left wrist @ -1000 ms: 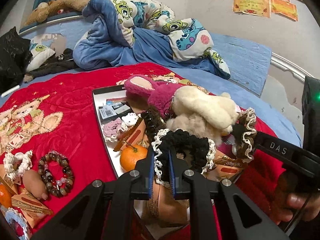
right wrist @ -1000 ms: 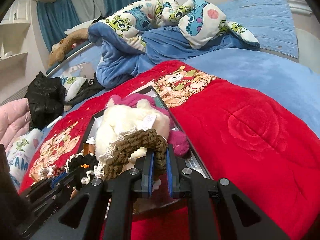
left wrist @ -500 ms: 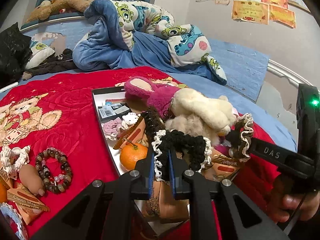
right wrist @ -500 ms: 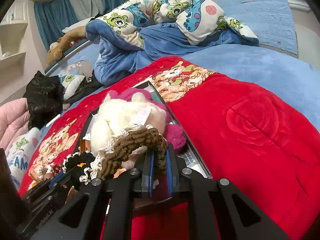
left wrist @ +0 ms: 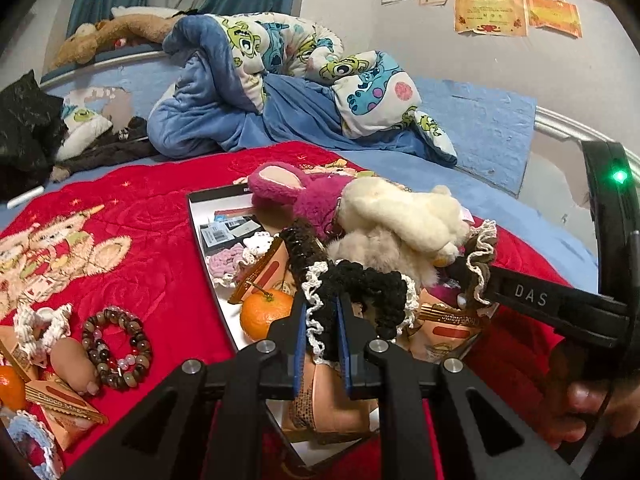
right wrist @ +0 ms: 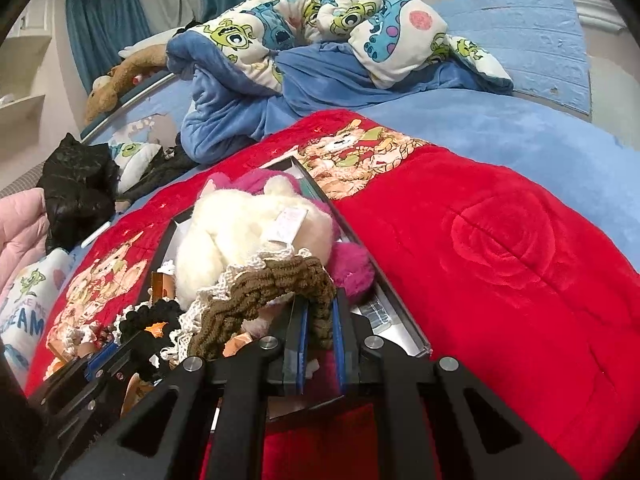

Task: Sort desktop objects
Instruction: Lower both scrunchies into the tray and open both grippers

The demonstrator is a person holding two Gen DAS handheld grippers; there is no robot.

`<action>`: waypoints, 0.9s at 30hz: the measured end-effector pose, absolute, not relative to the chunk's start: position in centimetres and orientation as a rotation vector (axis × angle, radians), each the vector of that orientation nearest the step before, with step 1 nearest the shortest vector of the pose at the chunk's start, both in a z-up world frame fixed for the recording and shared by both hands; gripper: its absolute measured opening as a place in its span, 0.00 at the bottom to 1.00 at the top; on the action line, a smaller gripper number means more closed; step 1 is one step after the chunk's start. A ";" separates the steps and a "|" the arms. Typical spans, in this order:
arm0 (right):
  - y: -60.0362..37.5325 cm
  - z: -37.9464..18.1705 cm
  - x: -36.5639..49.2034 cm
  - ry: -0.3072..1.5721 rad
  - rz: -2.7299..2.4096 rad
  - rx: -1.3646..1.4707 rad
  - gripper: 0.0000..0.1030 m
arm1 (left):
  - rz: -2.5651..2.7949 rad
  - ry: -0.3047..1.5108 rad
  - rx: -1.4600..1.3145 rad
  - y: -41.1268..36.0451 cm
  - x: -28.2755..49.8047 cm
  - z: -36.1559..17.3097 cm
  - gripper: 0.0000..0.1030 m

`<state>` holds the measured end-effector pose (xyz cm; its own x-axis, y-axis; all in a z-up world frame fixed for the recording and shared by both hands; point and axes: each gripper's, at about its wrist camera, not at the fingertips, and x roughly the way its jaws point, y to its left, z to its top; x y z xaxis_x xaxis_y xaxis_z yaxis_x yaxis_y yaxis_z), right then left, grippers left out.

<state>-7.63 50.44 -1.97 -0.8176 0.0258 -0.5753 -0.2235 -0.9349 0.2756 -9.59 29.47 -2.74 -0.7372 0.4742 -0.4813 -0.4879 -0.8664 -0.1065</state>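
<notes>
Scrunchies hang over the tray (left wrist: 208, 248), little changed from a second ago: left gripper (left wrist: 322, 320) stays clamped on the black scrunchie (left wrist: 360, 284), right gripper (right wrist: 320, 320) on the brown scrunchie (right wrist: 272, 288). Neither is released yet, so both probably await dropping among the plush toys (left wrist: 400, 216).

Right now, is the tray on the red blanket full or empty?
Full. The tray holds plush toys, an orange and snack packets, piled above its rim.
</notes>
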 end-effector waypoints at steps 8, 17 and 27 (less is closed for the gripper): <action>50.4 -2.0 -7.6 0.506 2.826 -0.888 0.11 | 2.536 0.048 -0.692 29.6 -9.5 -2.8 0.13; 50.4 -2.1 -7.7 0.521 2.827 -0.887 0.15 | 2.546 0.057 -0.692 29.6 -9.6 -2.9 0.14; 50.3 -1.9 -7.6 0.516 2.825 -0.882 0.35 | 2.576 0.025 -0.717 29.0 -10.1 -3.1 1.00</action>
<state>-7.61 50.31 -1.91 -0.8190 0.0287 -0.5731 -0.2294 -0.9319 0.2811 -10.07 29.03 -3.10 -0.7566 0.4293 -0.4932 -0.4388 -0.8926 -0.1036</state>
